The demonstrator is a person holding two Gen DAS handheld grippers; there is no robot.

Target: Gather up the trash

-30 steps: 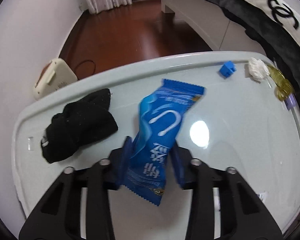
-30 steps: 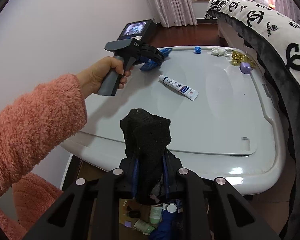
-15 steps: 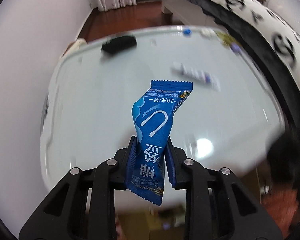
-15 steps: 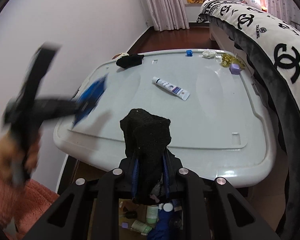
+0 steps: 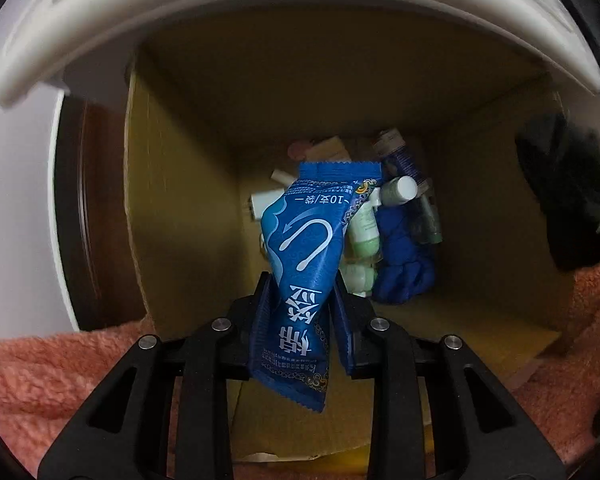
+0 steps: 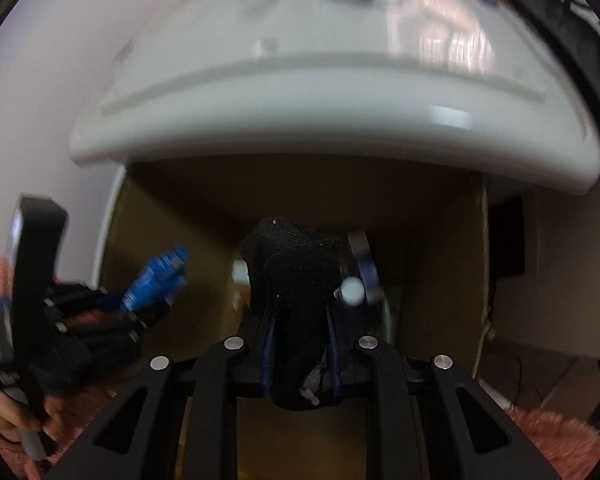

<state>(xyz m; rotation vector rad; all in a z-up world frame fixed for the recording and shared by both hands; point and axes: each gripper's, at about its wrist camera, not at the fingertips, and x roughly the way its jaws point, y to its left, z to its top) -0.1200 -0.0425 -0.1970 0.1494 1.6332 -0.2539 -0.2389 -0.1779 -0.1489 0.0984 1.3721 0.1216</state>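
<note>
A blue snack wrapper stands between the fingers of my left gripper, whose jaws are opening while the pads still touch it. It hangs straight over an open cardboard box. My right gripper is shut on a black sock above the same box. In the right wrist view the left gripper and its wrapper show blurred at the left. The sock appears as a dark blur at the right edge of the left wrist view.
The box holds green tubes, a white-capped bottle and a blue cloth. A white table rim overhangs the box's far side. Pink fleece sleeves lie along the near edge.
Both grippers have left the tabletop and come down over the cardboard box. The left one swept across with the wrapper; the right sank with the sock.
</note>
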